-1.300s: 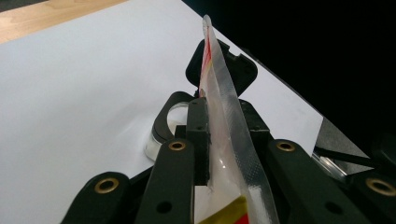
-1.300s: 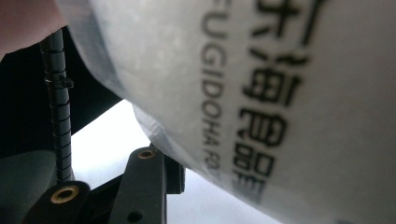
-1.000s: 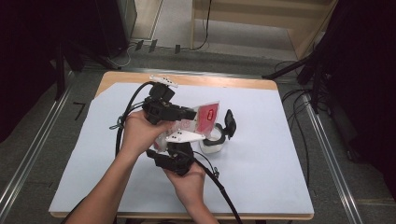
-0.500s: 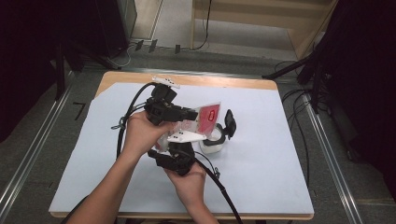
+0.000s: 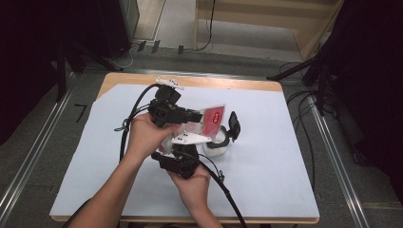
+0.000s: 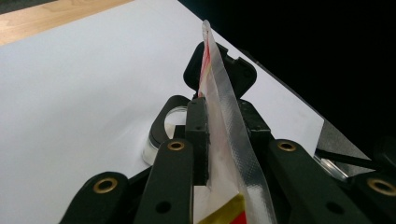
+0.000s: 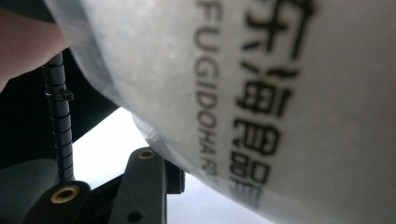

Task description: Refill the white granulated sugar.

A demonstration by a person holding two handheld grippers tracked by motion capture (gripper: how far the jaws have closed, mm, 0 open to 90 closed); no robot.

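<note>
A clear plastic bag [image 5: 213, 118] with a red label hangs over the middle of the table, held between both grippers. My left gripper [image 5: 198, 116] points right and is shut on the bag's [image 6: 229, 135] sealed edge, with a pad on each side. My right gripper [image 5: 177, 142] comes up from below. In its own view the printed, bulging bag [image 7: 280, 93] lies against one finger [image 7: 144, 186] and hides the other. Just under the bag's right end stands a white round jar [image 5: 216, 148] with its black flip lid [image 5: 234, 124] open and upright.
A white sheet [image 5: 285, 156] covers the wooden table [image 5: 228, 83]. Black cables [image 5: 130, 118] trail from both grippers toward the person. A small white piece [image 5: 169, 82] lies at the table's far edge. Metal rails [image 5: 332, 156] run along both sides on the floor.
</note>
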